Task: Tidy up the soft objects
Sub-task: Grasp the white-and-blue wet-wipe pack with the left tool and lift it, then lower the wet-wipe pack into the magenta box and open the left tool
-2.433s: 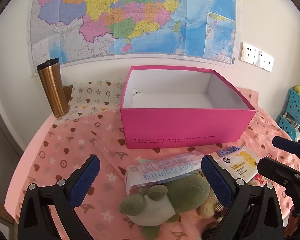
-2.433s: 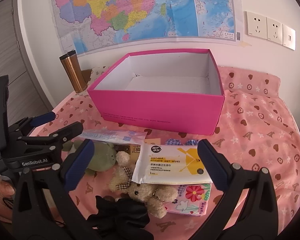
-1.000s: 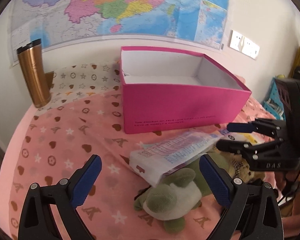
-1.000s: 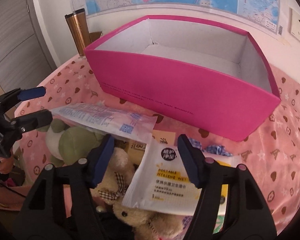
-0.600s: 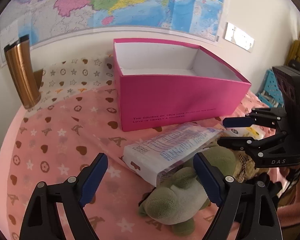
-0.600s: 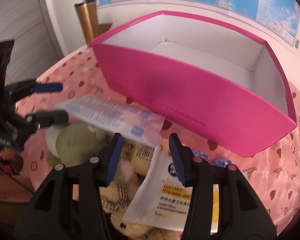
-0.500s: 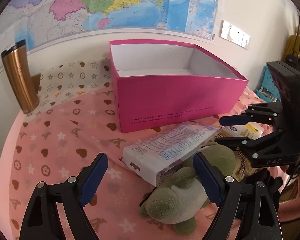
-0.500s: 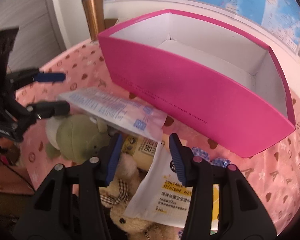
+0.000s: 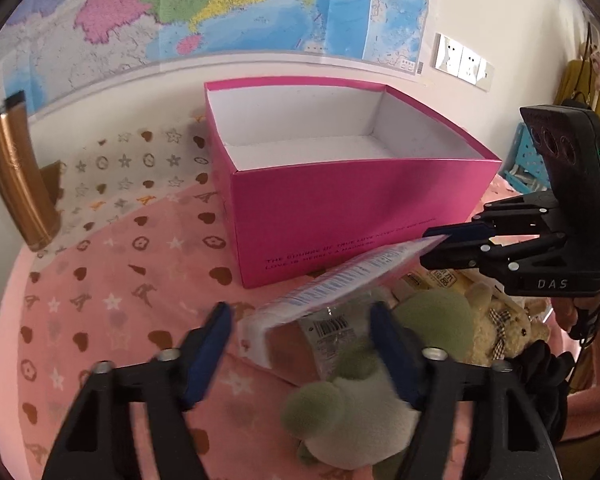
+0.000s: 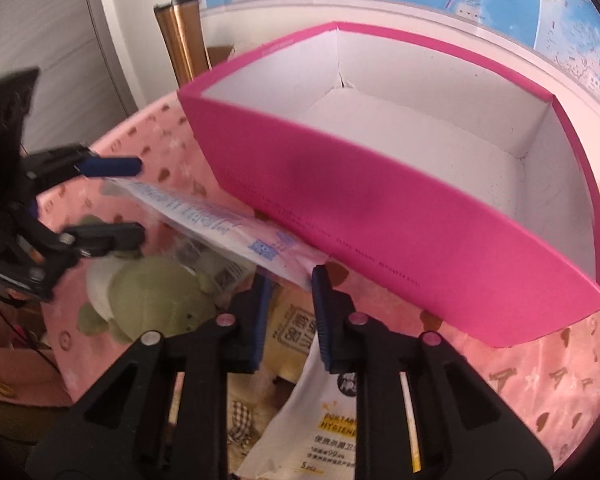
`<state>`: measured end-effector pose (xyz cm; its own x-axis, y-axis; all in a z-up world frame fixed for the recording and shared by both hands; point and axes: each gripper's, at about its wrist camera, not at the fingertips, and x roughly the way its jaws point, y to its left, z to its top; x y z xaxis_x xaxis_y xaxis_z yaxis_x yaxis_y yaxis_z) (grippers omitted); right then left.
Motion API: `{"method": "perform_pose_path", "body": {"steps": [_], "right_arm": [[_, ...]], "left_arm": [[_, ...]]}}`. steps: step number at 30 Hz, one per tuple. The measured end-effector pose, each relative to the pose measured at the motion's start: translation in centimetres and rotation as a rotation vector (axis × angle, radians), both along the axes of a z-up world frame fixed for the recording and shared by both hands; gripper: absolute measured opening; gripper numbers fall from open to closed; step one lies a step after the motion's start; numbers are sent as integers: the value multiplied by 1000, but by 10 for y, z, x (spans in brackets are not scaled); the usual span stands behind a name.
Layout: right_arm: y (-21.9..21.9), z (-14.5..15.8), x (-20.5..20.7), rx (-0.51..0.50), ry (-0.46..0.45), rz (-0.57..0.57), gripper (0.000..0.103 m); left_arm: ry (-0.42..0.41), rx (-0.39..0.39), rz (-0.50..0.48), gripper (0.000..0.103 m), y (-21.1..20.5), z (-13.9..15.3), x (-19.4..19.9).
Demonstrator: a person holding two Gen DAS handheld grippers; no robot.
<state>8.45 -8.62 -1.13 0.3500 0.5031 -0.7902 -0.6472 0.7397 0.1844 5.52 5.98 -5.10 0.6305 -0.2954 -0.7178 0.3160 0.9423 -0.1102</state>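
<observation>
A soft tissue pack [image 9: 340, 284] with blue print lies tilted in front of the open pink box [image 9: 340, 208], its right end raised. My right gripper [image 9: 446, 246] pinches that end flap, and its jaws are still closing on the corner [image 10: 296, 268]. My left gripper [image 9: 300, 354] straddles the pack's other end. Its jaws are closing too, but the pads stand just clear of the pack. Under the pack sits a green plush toy [image 9: 436, 320]. From the right wrist view, the left gripper [image 10: 112, 200] has one finger above and one below the pack [image 10: 204, 216].
A tan teddy bear [image 9: 500, 320], black fabric [image 9: 548, 384] and a yellow-white wet-wipes pouch [image 10: 332, 420] crowd the pink cloth beside the plush. A copper tumbler [image 9: 16, 176] stands at the back left. A map covers the wall, and a blue crate [image 9: 528, 152] is at far right.
Both grippers have moved in on the tissue pack and narrowed their jaws. The right one has taken the pack's end, which now sits higher and shows its underside.
</observation>
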Motion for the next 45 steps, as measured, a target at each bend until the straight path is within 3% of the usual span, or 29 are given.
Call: {"method": "perform_pose_path", "body": {"steps": [4, 8, 13, 21, 27, 30, 39, 45], "right_arm": [[2, 3, 5, 39, 6, -8, 20], [-1, 3, 11, 103, 39, -20, 13], [-1, 11, 11, 148, 66, -18, 12], [-17, 61, -5, 196, -44, -13, 12], [-40, 102, -2, 247, -120, -47, 12], [-49, 111, 10, 270, -127, -75, 12], [-54, 82, 57, 284, 18, -120, 13], [-47, 51, 82, 247, 114, -152, 14]], "left_arm": [[26, 8, 38, 44, 9, -7, 14], [65, -38, 59, 36, 21, -10, 19], [57, -51, 73, 36, 18, 4, 15], [-55, -88, 40, 36, 9, 61, 3], [-97, -84, 13, 36, -5, 100, 27], [-79, -78, 21, 36, -11, 102, 49], [126, -62, 76, 36, -14, 59, 98], [174, -34, 138, 41, -17, 51, 111]]}}
